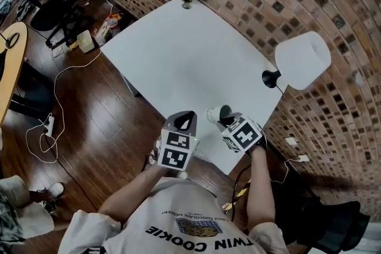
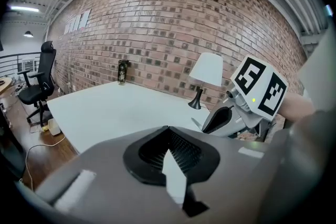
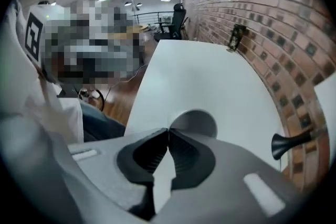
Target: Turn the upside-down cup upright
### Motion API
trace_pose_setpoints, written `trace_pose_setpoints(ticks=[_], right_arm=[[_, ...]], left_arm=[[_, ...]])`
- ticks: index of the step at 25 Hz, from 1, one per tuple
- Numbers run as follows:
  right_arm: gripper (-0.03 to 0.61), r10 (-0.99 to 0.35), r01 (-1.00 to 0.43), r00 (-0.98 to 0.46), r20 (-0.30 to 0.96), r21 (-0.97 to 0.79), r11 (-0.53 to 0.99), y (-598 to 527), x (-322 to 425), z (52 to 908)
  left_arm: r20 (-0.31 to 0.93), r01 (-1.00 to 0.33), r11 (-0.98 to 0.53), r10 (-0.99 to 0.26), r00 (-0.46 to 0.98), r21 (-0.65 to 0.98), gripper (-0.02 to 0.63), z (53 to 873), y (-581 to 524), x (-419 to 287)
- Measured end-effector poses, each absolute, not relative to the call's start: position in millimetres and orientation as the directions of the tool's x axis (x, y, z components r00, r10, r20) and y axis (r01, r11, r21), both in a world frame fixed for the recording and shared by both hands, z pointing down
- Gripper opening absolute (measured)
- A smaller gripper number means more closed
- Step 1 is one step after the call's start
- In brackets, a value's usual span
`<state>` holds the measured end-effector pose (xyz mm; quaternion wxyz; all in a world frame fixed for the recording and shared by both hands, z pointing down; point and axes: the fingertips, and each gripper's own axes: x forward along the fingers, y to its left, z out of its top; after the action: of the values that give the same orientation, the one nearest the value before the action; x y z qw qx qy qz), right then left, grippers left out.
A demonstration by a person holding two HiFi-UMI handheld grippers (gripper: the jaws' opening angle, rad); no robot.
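My right gripper (image 3: 168, 130) pinches the cup's (image 3: 200, 121) edge near the lamp (image 1: 302, 59). My left gripper (image 2: 168, 129), farther from the lamp, is pressed together and empty. My shirt (image 1: 196, 230) reads "TWIN COOKIE".

The person is holding both grippers out in front, with bare forearms reaching forward. The left gripper (image 2: 169, 129) is sitting just to the left of the right gripper (image 3: 168, 129) and apart from it. It is pointing gently downward with its jaws closed together on nothing. The right gripper is tipping steeply downward, its jaws pressing together at the tips on the edge of the cup (image 1: 211, 115). The right forearm (image 1: 257, 187) is running straight behind its gripper, and the left forearm (image 1: 134, 190) is angling in toward its own.
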<state>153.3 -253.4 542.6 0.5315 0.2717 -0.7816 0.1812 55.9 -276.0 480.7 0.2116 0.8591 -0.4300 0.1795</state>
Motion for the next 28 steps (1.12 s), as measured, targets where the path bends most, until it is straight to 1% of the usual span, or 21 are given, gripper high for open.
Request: trace_pose_setpoints(ticks=[5,8,12,17,20,22,24,28], right_arm=[[0.012,-0.144,-0.455,-0.155,0.977,0.059,0.889,-243,149,541],[0.012,-0.129,-0.355,-0.077,0.989,0.093,0.93,-244,148,543],[0.014,-0.14,-0.298,-0.023,0.99,0.127,0.946,-245,148,549],[0.015,-0.181,-0.302,-0.045,0.982,0.159,0.94,-248,141,549],[0.028,-0.221,-0.318,-0.071,0.973,0.188,0.929,-249,142,547],[0.048,-0.251,-0.341,-0.099,0.963,0.204,0.918,-251,142,543],[0.094,-0.286,-0.374,-0.139,0.948,0.217,0.902,-255,143,537],[0.098,-0.317,-0.406,-0.193,0.929,0.218,0.887,-250,147,533]], left_arm=[[0.483,-0.828,-0.518,-0.681,0.55,0.213,0.003,481,-276,46],[0.479,-0.833,-0.507,-0.688,0.545,0.219,0.003,480,-277,42],[0.485,-0.838,-0.496,-0.688,0.54,0.228,0.003,483,-273,38],[0.483,-0.845,-0.487,-0.698,0.528,0.221,0.003,483,-271,32],[0.491,-0.848,-0.481,-0.696,0.523,0.222,0.003,484,-264,32],[0.49,-0.853,-0.474,-0.702,0.517,0.219,0.003,483,-261,32],[0.486,-0.856,-0.471,-0.709,0.511,0.212,0.003,480,-260,34],[0.487,-0.864,-0.462,-0.718,0.498,0.201,0.003,477,-251,41]])
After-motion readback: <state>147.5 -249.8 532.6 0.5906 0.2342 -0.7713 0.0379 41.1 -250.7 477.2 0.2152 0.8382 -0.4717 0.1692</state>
